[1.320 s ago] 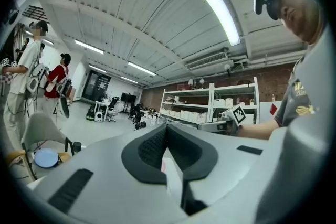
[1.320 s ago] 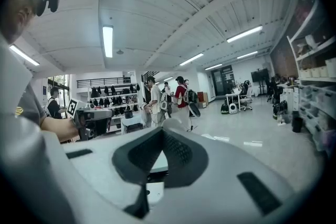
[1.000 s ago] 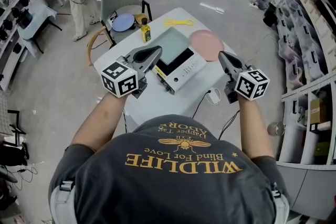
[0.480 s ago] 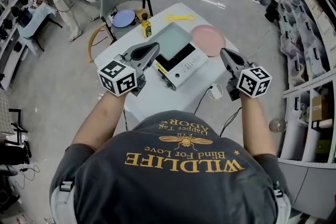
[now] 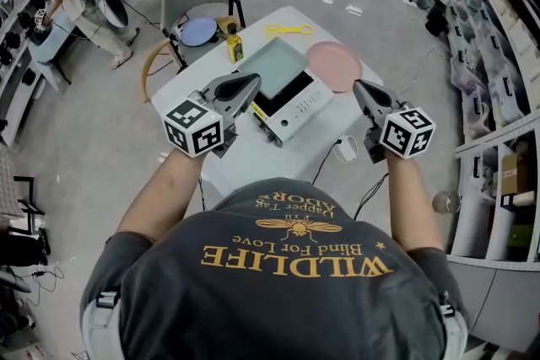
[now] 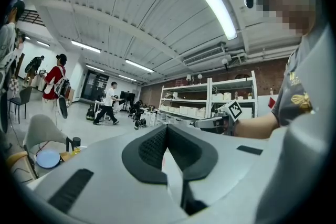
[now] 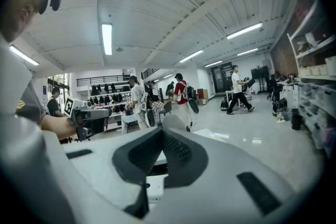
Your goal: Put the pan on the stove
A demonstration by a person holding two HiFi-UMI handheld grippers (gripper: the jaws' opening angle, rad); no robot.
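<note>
The left gripper (image 5: 251, 81) and right gripper (image 5: 359, 87) hover closed.

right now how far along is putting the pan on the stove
Nothing done yet: the stove is bare on top, and the pink round dish, likely the pan, lies beside it on the table. Nothing in hand: left gripper and right gripper hover with fingers shut, empty. Left: grasp, lift, place.

White stove (image 5: 283, 90), grey glass top, askew on table (image 5: 253, 152); round pink pan (image 5: 333, 65) flat just beside it.
</note>
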